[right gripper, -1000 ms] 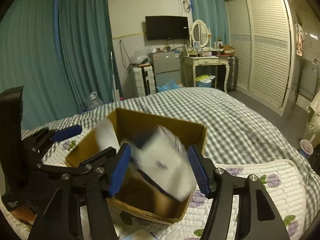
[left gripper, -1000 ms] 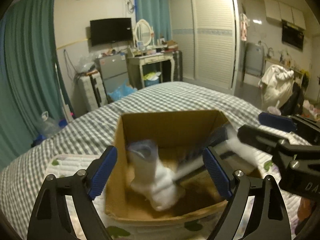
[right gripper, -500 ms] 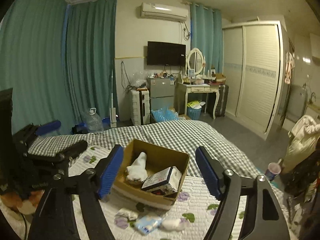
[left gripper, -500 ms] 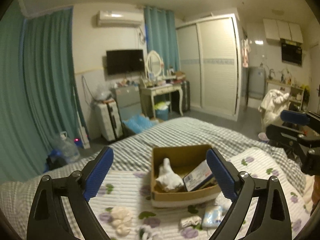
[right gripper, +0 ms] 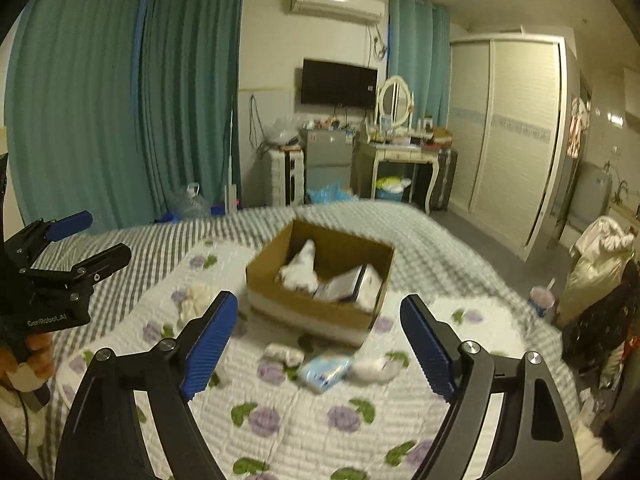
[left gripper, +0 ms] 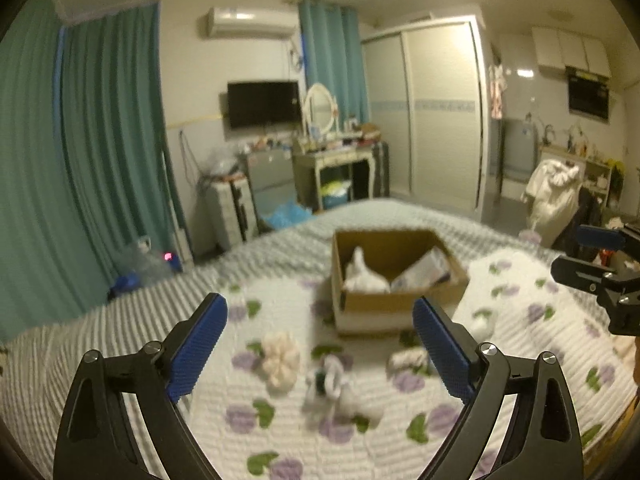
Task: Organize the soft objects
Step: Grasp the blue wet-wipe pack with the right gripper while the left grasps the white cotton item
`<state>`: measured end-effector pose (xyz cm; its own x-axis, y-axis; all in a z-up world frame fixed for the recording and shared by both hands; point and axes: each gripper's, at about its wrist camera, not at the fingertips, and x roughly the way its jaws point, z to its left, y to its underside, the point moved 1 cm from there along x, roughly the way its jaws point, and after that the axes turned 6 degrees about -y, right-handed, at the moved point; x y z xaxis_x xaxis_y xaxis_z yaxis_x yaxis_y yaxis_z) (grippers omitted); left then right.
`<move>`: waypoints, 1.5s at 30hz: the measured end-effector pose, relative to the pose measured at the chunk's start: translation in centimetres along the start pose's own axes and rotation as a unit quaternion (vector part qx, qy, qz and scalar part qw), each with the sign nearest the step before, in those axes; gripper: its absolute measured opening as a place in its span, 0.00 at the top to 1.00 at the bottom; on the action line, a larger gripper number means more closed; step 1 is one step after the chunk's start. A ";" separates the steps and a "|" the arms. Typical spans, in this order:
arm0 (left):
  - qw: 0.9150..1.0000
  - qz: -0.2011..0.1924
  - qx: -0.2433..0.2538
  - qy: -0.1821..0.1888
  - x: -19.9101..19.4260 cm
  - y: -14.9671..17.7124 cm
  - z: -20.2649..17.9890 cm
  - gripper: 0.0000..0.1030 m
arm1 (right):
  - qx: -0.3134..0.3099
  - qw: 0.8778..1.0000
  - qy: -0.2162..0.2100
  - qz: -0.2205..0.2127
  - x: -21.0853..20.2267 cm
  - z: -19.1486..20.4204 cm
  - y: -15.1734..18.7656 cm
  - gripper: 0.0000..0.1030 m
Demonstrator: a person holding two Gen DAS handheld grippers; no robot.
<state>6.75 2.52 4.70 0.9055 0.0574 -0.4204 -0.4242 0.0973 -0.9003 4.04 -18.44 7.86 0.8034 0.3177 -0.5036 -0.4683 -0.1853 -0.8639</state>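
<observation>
Box: open brown cardboard box point(left gripper: 400, 276) on floral white quilt point(left gripper: 304, 420); white soft toy point(left gripper: 362, 276) upright inside.
Left tongs point(left gripper: 320, 354): apart, empty.
Right tongs point(right gripper: 318, 344): apart, empty.

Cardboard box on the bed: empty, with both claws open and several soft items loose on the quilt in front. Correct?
Not empty. The right wrist view shows the cardboard box holding a white soft item and a packet. The rest holds: left claw and right claw open, soft items loose on the quilt.
</observation>
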 end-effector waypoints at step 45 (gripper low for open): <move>0.974 0.214 -0.032 0.064 14.6 14.9 -3.5 0.66 | 0.121 0.984 -0.001 0.131 19.3 -5.1 14.3 0.57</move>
<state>13.70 1.35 -15.19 0.6418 -0.0457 -0.7655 -0.7651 0.0299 -0.6432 14.75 -19.66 -14.21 0.6434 0.2895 -0.7087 -0.7330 -0.0339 -0.6794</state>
